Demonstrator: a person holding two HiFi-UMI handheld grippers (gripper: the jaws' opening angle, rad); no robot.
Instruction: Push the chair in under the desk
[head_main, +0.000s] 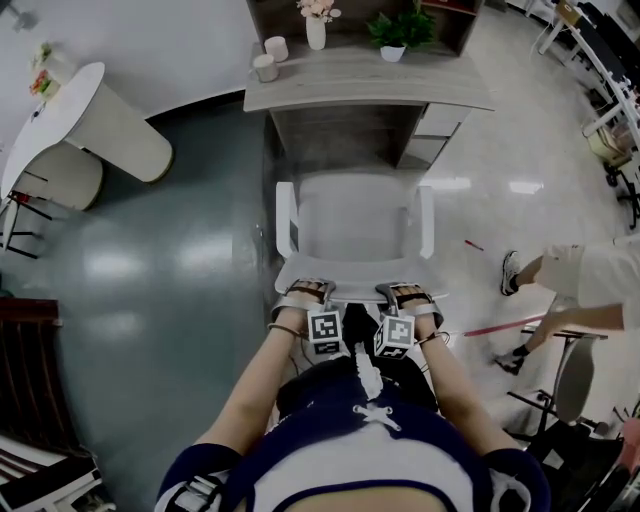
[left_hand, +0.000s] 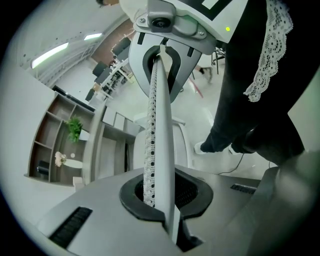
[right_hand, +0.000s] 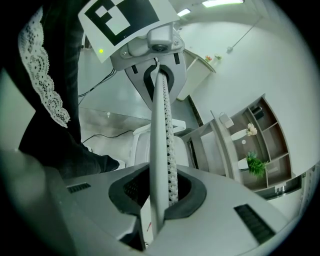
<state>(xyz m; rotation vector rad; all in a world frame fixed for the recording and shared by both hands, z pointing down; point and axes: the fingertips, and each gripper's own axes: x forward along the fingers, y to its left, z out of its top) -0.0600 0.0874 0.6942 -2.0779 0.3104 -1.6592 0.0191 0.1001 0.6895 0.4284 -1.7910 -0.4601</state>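
Currently the left gripper (head_main: 305, 293) is pinching the top rim of the white plastic chair with armrests and a perforated mesh back (head_main: 355, 225), jaws pressed tight on the thin panel; the right gripper (head_main: 400, 293), just beside it, is clamping the same rim likewise. Two grips side by side are probably giving an even, straight shove without the chair swivelling. Chair is standing directly ahead of both grippers, seat facing the knee gap of the grey wooden desk with upper shelves (head_main: 360, 85) further ahead; most of the seat is not yet under the top. Glossy floor (head_main: 170, 260) is showing bright reflections, grey-green to the left gripper's side, pale to the right's, so likely offering little drag. Another person (head_main: 590, 290) is standing well off to the right gripper's side
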